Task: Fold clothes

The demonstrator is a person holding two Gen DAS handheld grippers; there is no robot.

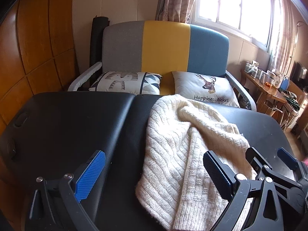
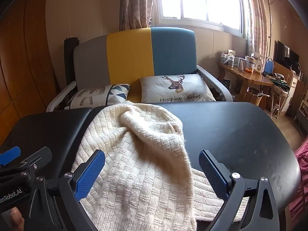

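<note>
A cream knitted sweater point(image 1: 181, 146) lies rumpled on a black padded table point(image 1: 73, 123), with a sleeve folded across its middle. It also shows in the right wrist view point(image 2: 138, 154). My left gripper point(image 1: 154, 171) is open, its blue fingers point(image 1: 90, 175) wide apart above the sweater's near left edge, holding nothing. My right gripper point(image 2: 152, 171) is open above the sweater's near part, empty. The right gripper also shows at the right of the left wrist view point(image 1: 269, 165), and the left gripper shows at the left edge of the right wrist view point(image 2: 23, 163).
Behind the table point(image 2: 240, 130) stands a grey, yellow and blue sofa point(image 1: 165, 48) with two cushions point(image 1: 206, 88). A wooden wardrobe point(image 1: 34, 44) is at the left. A cluttered wooden desk point(image 2: 248, 73) and a chair stand at the right under the window.
</note>
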